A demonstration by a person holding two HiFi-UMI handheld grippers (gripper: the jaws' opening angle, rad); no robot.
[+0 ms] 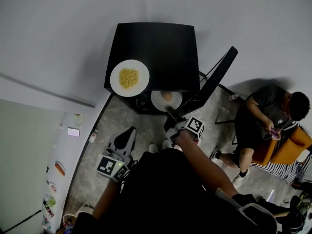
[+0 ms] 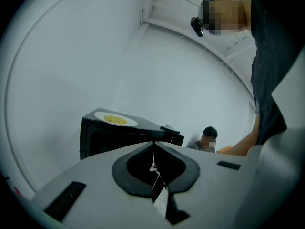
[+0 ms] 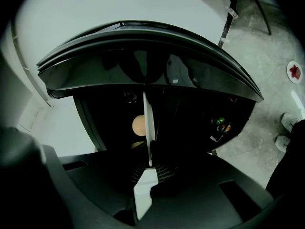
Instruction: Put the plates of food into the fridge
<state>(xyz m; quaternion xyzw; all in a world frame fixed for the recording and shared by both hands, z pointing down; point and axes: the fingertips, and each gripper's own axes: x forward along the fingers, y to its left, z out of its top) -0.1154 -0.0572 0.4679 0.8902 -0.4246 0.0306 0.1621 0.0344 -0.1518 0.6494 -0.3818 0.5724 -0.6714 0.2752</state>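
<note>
A black mini fridge stands with its door swung open. On its top sits a white plate of yellow food, also visible far off in the left gripper view as the plate of yellow food. My right gripper is shut on the rim of a second white plate carrying an orange bun, held at the fridge's opening. In the right gripper view this plate shows edge-on, with the bun to its left and the dark interior behind. My left gripper hangs low at the left, shut and empty.
A person sits on an orange chair at the right. A white door with magnets lies along the left edge. The open fridge door leans right of the opening. A red item on a small disc lies on the grey floor.
</note>
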